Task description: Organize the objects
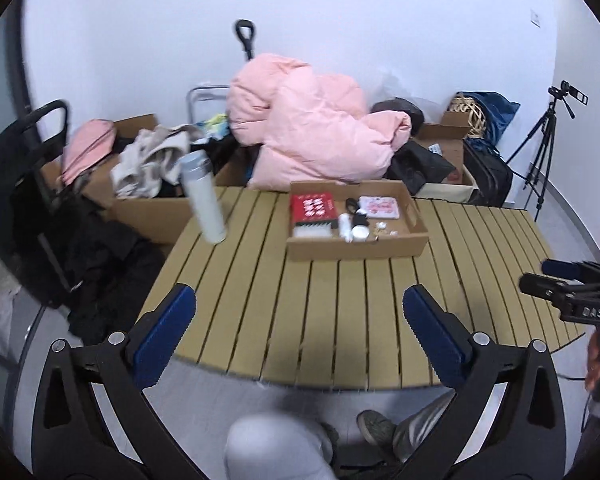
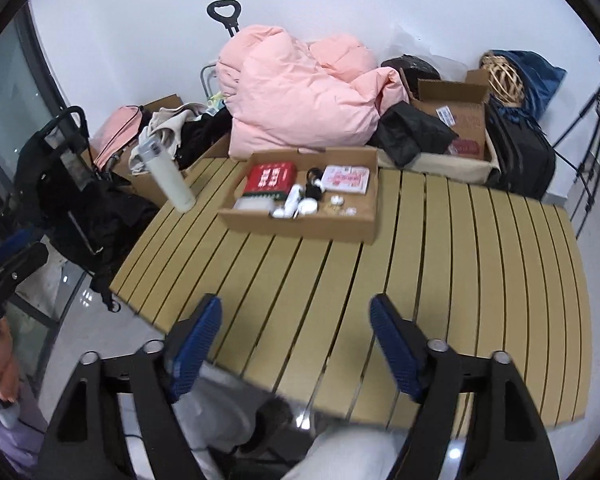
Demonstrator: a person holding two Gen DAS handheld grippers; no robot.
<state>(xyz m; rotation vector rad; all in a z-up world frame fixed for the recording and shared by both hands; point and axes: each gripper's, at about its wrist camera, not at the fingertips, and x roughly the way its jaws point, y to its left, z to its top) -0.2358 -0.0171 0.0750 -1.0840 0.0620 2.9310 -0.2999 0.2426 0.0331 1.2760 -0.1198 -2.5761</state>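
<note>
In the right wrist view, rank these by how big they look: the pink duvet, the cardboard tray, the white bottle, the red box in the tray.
1. Pink duvet, by far the largest.
2. Cardboard tray.
3. White bottle and red box: they look much alike in area, so no ranking between them.

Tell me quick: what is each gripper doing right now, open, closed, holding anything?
Left gripper: open, fingers wide apart, holding nothing, above the slatted table.
Right gripper: open, holding nothing, above the same table.
</note>
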